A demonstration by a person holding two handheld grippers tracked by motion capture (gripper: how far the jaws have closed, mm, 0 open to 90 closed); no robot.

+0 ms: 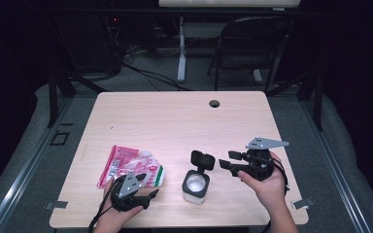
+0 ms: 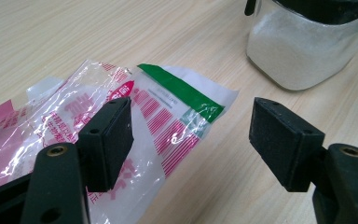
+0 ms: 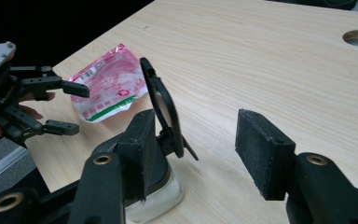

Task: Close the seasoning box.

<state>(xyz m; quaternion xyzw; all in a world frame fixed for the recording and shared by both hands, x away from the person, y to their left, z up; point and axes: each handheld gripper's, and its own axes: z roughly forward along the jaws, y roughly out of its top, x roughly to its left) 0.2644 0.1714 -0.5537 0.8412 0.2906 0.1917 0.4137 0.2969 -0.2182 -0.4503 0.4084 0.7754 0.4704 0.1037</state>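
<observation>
Both claws open, bag and jar on table, nothing gripped
Left claw (image 2: 191, 135) has jaws spread over the green end of the bag (image 2: 168, 112); the slick film could slip or crumple under a shallow pinch. Jar (image 3: 154, 186), lid (image 3: 161, 109) flipped up, sits under right claw's (image 3: 193, 151) left jaw, right claw also spread; a bump there likely tips it and spills the white powder

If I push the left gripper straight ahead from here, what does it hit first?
Probably the plastic bag: its green-edged corner lies between the open jaws of the left gripper. The container sits farther on, to the right.
</observation>
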